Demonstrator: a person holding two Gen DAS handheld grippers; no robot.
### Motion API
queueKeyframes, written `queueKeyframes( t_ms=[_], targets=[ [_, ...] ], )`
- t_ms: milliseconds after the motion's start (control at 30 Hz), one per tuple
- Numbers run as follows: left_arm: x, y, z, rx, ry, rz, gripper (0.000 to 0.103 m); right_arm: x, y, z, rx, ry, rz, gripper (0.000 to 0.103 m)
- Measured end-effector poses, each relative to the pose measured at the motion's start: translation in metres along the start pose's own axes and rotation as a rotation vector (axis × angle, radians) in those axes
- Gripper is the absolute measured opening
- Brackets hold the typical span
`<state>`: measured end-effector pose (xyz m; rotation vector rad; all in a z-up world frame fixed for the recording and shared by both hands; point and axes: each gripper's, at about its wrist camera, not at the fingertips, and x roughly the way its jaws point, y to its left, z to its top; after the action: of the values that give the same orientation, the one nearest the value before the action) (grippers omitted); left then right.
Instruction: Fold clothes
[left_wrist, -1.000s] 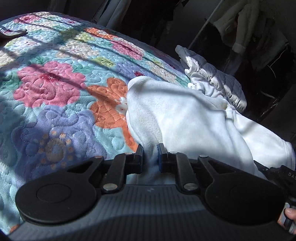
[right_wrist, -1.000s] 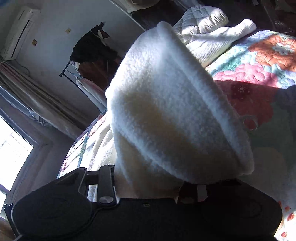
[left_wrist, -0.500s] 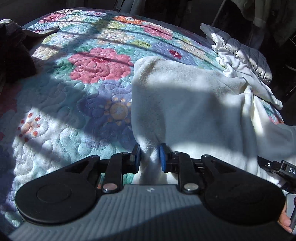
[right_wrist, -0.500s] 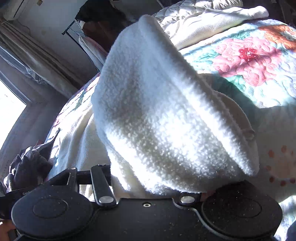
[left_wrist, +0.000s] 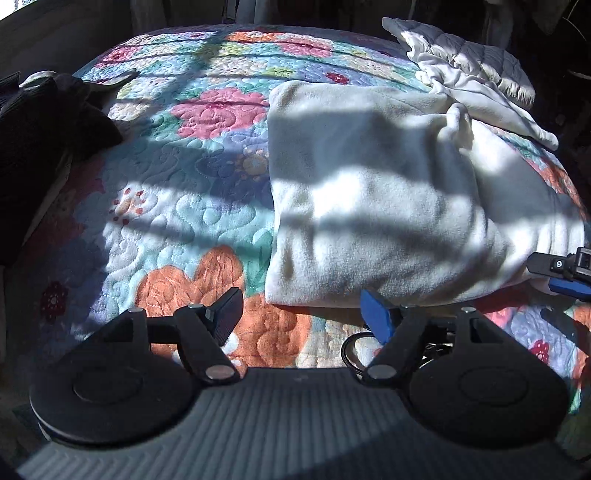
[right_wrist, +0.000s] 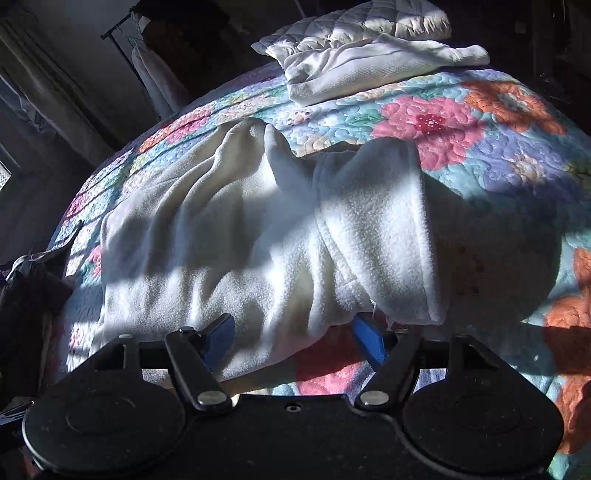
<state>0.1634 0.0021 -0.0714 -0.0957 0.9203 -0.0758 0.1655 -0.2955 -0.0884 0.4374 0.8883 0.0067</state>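
Two tools: both stand wide apart and are opening, neither one pressing on cloth
Left tool (left_wrist: 301, 314): hangs above the floral quilt (left_wrist: 177, 221); its dark left finger (left_wrist: 228, 312) is over an orange flower, its blue-padded right finger (left_wrist: 375, 314) sits just at the near hem of the fleece; only quilt shows between the fingers
Right tool (right_wrist: 293, 338): tilted down at the near edge of the fleece; both blue pads (right_wrist: 369, 339) flank a fold of that edge, the cloth lying loose in the gap with no pad seen pressing it
Other tool in frame: the right tool's tip (left_wrist: 565, 273) enters the left wrist view at the right border, at the fleece's near right corner
White fleece garment (left_wrist: 388, 206): lies folded on the quilt in a rough rectangle, its left edge straight, striped by sun and shadow; from the right wrist view (right_wrist: 258, 240) the top layer is rumpled, with a sleeve-like flap lying doubled along the right side
White clothes at the far edge: a quilted white piece (right_wrist: 354, 26) with a ribbed white garment (right_wrist: 369, 66) resting against it, apart from the fleece
Dark clothing (left_wrist: 40, 147): heaped at the left edge of the bed, well apart from the fleece
Background: a clothes rail (right_wrist: 136, 44) with hanging garments stands beyond the bed, in shadow
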Motion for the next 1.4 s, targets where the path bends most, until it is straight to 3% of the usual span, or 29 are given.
queueKeyframes(
  t_ms=[100,267,600,833,933,967,1100,1233,1400],
  targets=[
    [-0.014,-0.017,-0.001,0.054,-0.026,0.009,0.076,-0.013,0.002,-0.005,0.001,0.012,0.01,0.075],
    [-0.034,-0.035,-0.002,0.083,-0.034,-0.043,0.085,-0.038,0.015,-0.003,-0.034,0.01,0.009,0.076],
    [-0.066,-0.051,-0.013,0.146,-0.056,-0.112,0.089,-0.091,0.049,-0.019,-0.203,0.044,-0.045,0.082],
    [-0.074,-0.057,-0.018,0.174,-0.061,-0.113,0.089,-0.129,0.068,-0.049,-0.315,0.046,-0.062,0.082],
    [-0.074,-0.055,-0.019,0.169,-0.064,-0.1,0.089,-0.133,0.075,-0.057,-0.331,-0.003,-0.082,0.084],
    [-0.073,-0.054,-0.02,0.163,-0.065,-0.093,0.09,-0.133,0.077,-0.059,-0.327,-0.019,-0.09,0.09],
    [-0.05,-0.051,-0.022,0.161,-0.038,-0.064,0.098,-0.123,0.081,-0.073,-0.222,-0.063,-0.104,0.092],
    [-0.033,-0.041,-0.027,0.125,0.004,-0.019,0.098,-0.112,0.091,-0.091,-0.195,-0.075,-0.109,0.092],
    [-0.026,-0.035,-0.034,0.166,0.038,0.014,0.098,-0.103,0.103,-0.102,-0.277,-0.014,-0.088,0.093]
  ],
)
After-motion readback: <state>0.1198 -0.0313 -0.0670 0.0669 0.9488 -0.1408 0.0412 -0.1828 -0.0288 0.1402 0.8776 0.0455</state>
